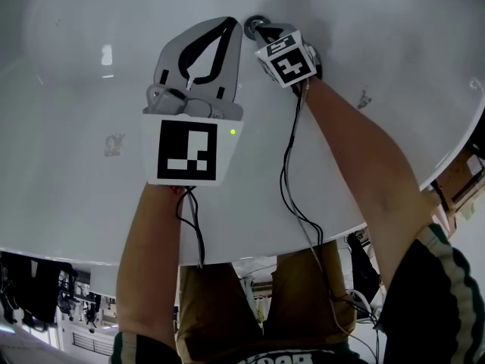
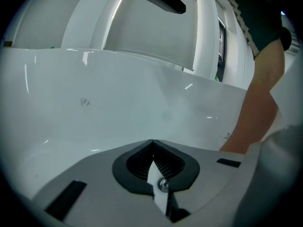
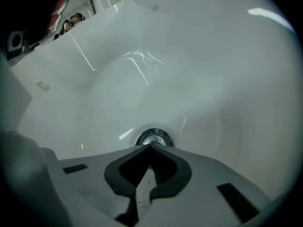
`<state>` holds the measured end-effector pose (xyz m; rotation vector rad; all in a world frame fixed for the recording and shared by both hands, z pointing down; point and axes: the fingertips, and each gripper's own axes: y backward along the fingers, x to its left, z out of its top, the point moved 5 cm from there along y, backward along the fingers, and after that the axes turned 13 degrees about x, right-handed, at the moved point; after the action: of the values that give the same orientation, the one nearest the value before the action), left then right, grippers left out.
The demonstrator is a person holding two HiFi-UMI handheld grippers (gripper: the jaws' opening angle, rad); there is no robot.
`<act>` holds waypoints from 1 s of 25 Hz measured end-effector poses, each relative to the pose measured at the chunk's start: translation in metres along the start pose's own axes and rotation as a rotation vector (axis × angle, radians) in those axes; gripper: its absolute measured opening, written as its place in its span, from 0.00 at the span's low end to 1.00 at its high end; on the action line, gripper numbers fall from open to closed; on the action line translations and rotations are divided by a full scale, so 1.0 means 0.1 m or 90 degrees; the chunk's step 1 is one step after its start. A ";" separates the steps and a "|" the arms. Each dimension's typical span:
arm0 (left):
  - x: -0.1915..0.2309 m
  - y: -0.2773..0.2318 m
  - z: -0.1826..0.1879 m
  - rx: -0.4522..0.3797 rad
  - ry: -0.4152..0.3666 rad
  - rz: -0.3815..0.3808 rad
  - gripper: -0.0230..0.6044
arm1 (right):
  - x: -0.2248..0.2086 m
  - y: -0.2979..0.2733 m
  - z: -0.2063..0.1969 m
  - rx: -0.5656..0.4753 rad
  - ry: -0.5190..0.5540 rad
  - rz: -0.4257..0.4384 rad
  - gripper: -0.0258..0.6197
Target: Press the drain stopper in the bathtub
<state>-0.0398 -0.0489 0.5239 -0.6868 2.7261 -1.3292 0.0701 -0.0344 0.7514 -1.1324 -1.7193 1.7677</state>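
The round chrome drain stopper (image 3: 152,138) sits in the white bathtub floor (image 3: 203,93). My right gripper (image 3: 150,146) is shut, its tips meeting right at the stopper's near rim with nothing between them. In the head view the stopper (image 1: 253,26) peeks out just beyond the right gripper (image 1: 265,32), which reaches far into the tub. My left gripper (image 1: 227,23) hovers beside it over the tub, shut and empty. In the left gripper view the left gripper (image 2: 152,141) faces the bare tub wall (image 2: 118,108).
The tub rim (image 1: 250,252) curves across near the person's body. Cables (image 1: 292,180) trail from both grippers over the rim. The person's right forearm (image 2: 258,112) crosses the left gripper view's right side. A few small marks (image 1: 114,144) dot the tub surface.
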 end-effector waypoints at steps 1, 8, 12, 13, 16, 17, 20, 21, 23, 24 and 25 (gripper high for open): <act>0.01 0.00 -0.01 -0.001 0.001 -0.001 0.05 | 0.01 -0.01 0.00 0.007 0.003 -0.003 0.05; 0.05 0.01 -0.09 0.001 0.010 -0.006 0.05 | 0.03 -0.05 0.06 0.050 0.042 -0.057 0.05; 0.03 0.00 -0.16 0.011 0.030 -0.014 0.05 | 0.03 -0.08 0.08 0.082 0.047 -0.085 0.06; 0.02 -0.01 -0.15 0.009 0.028 -0.015 0.05 | 0.02 -0.08 0.09 0.078 0.044 -0.092 0.06; -0.01 -0.01 -0.15 0.008 0.030 -0.022 0.05 | 0.06 -0.08 0.06 0.074 0.030 -0.094 0.06; -0.01 -0.01 -0.16 0.010 0.034 -0.025 0.05 | 0.06 -0.08 0.06 0.074 0.029 -0.093 0.06; 0.00 -0.05 -0.20 0.013 0.043 -0.028 0.05 | 0.04 -0.08 0.07 0.071 0.032 -0.102 0.06; 0.01 -0.06 -0.21 0.014 0.040 -0.028 0.05 | 0.04 -0.08 0.07 0.070 0.029 -0.104 0.06; 0.00 -0.06 -0.21 0.011 0.032 -0.029 0.05 | 0.03 -0.07 0.08 0.065 0.019 -0.106 0.06; -0.01 -0.05 -0.20 0.009 0.028 -0.031 0.05 | 0.03 -0.07 0.08 0.063 0.015 -0.104 0.06; -0.02 -0.05 -0.20 0.007 0.026 -0.033 0.05 | 0.04 -0.06 0.07 0.061 0.013 -0.102 0.06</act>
<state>-0.0408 -0.0360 0.5397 -0.7420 2.7489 -1.3825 0.0607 -0.0349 0.7557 -0.9429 -1.6456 1.7150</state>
